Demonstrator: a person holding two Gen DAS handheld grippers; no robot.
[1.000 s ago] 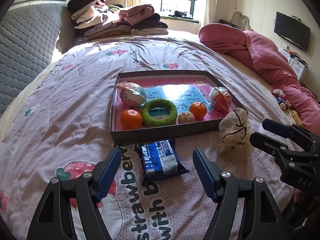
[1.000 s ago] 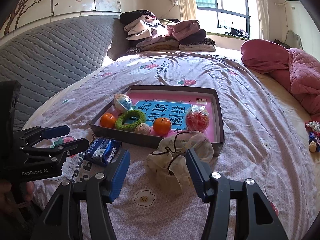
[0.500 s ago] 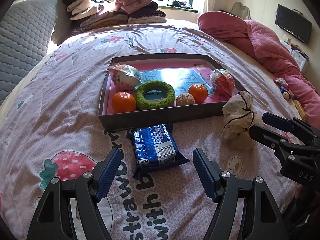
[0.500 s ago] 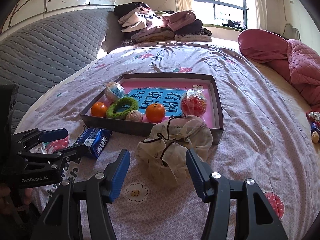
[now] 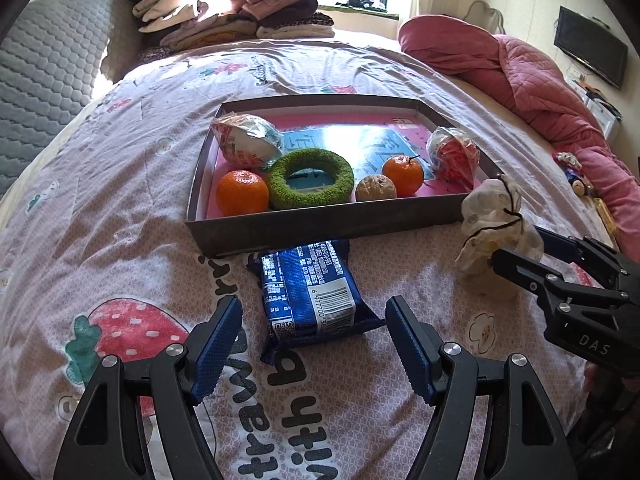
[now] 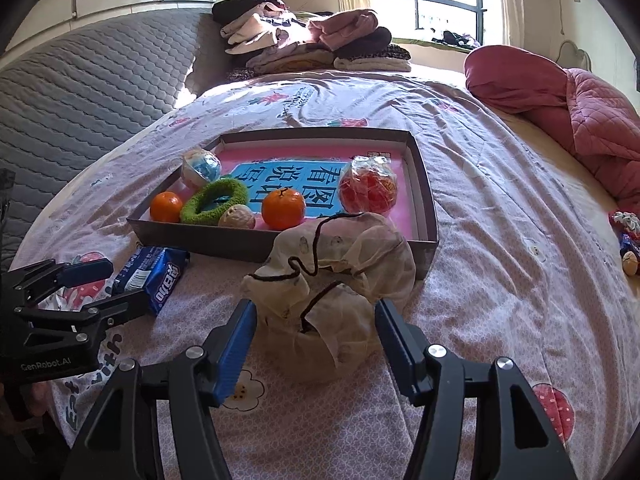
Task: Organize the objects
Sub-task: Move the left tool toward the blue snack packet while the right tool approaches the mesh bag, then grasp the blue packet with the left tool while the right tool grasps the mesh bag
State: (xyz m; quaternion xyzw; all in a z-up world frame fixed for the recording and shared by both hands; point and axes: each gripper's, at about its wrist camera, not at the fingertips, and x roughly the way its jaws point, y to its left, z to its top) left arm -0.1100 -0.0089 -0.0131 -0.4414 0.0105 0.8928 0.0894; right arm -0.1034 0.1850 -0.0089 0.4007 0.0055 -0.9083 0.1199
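Six items already lie in the tray [image 5: 320,232]. Two remain on the bed just outside it: the packet [image 5: 308,288], bracketed by the wide-open, empty left gripper [image 5: 314,332], and the pouch [image 6: 332,276], between the right gripper's [image 6: 316,332] just-widened jaws, ungripped

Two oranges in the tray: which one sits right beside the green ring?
The orange at the tray's left front corner; it touches the green ring. The other orange lies beyond the walnut.

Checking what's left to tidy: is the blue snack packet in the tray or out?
Out. The blue snack packet lies on the bedsheet just outside the tray near wall.
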